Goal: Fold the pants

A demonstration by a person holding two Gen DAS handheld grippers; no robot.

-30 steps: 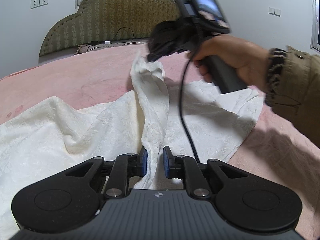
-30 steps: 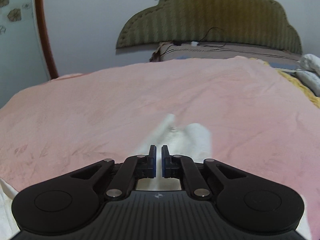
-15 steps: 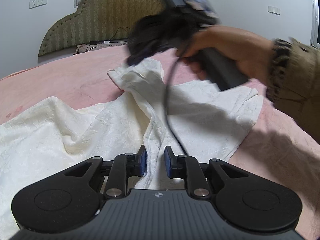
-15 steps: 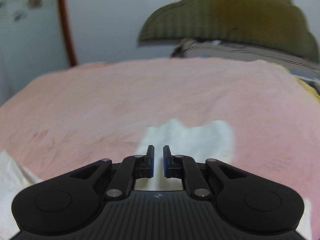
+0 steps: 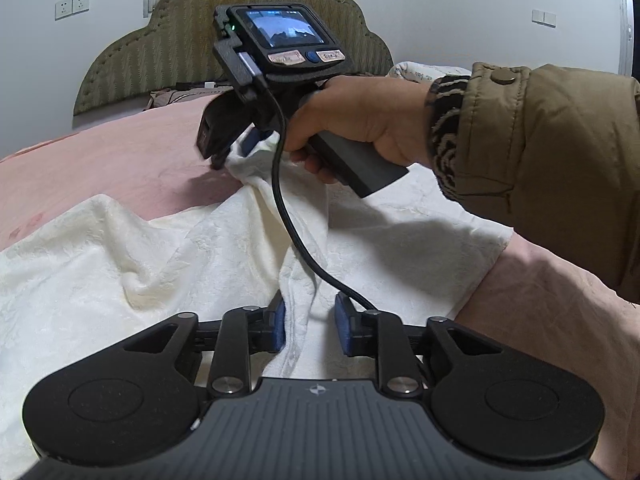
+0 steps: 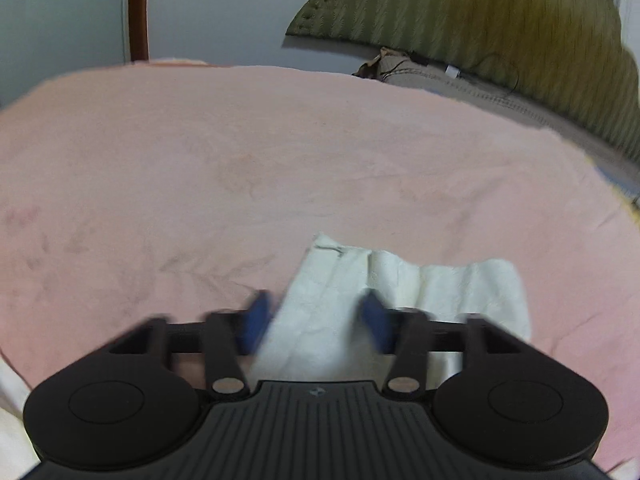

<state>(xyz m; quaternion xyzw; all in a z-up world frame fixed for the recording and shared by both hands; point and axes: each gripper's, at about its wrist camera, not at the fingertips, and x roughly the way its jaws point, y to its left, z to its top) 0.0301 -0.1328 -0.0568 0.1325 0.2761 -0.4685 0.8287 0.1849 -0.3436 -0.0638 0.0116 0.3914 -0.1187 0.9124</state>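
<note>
Straddling ridge of white pants point(image 5: 224, 248), left tongs point(image 5: 308, 326) spread apart, nothing pinched. Fabric soft, floppy, light, so grab hem or waistband edge, not middle. Farther out, right tongs point(image 6: 316, 322) also wide apart over hem lying on pink bed point(image 6: 240, 152). Headboard point(image 5: 256, 36) way back.

**Both grippers over the white pants**

The left gripper point(image 5: 308, 326) stands parted around a ridge of the white pants point(image 5: 208, 248) on the pink bedspread point(image 5: 100, 164). Beyond, the right hand point(image 5: 360, 120) lowers the right gripper point(image 5: 236, 148) onto the cloth's far end.
</note>
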